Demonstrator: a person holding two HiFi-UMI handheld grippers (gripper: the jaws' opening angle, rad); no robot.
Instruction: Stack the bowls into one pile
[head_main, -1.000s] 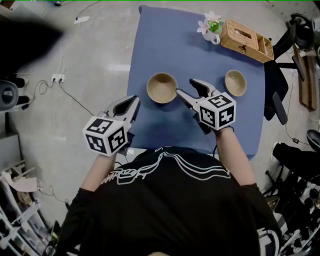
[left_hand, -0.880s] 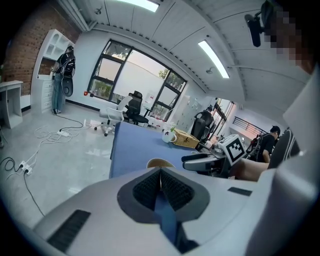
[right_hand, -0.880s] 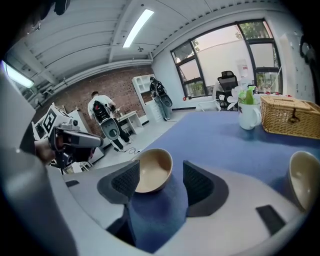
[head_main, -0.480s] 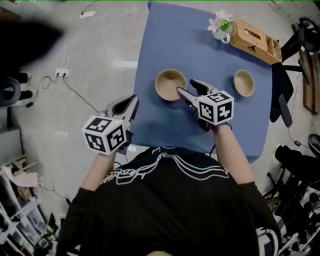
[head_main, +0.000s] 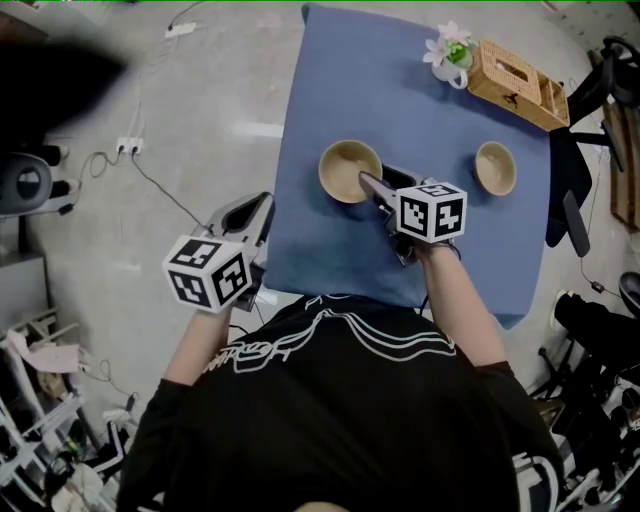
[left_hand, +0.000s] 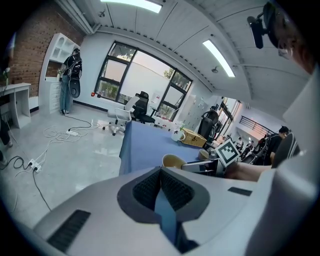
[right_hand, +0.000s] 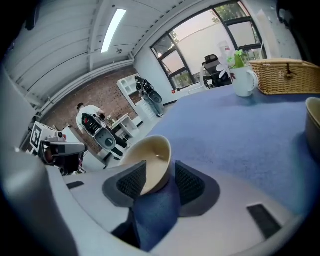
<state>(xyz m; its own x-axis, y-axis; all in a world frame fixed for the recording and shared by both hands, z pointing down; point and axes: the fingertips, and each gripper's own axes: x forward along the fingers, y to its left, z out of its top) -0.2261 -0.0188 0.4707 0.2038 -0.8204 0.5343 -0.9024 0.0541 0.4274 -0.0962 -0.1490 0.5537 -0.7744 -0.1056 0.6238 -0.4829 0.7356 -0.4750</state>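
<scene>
**Right gripper (head_main: 376, 182) at the larger bowl (head_main: 340, 165) on the blue table (head_main: 400, 90).** The gripper straddles the bowl's near rim, with one jaw inside the bowl and the other outside. Its jaws have just been closing with the rim between them, but they stand about half-wide and no firm press shows yet. The smaller bowl (head_main: 496, 168) sits well off to this gripper's right. The left gripper (head_main: 248, 212), jaws together and empty, hangs off the table's edge, behind and to the left of the right one.

**Risk.** A pinch on one side of the rim gives a shallow hold. If the pads (right_hand: 131, 182) meet the curved wall unevenly, the bowl may tilt, swing or slip out when lifted. Closing before the rim sits deep between the jaws could also nudge the bowl away across the table.

**Views.** Only the right gripper view shows the rim lying between the pads. In the head view the marker cube (head_main: 432, 212) covers much of the jaws. Only the head view shows both bowls whole, with the stretch of table between them.
</scene>
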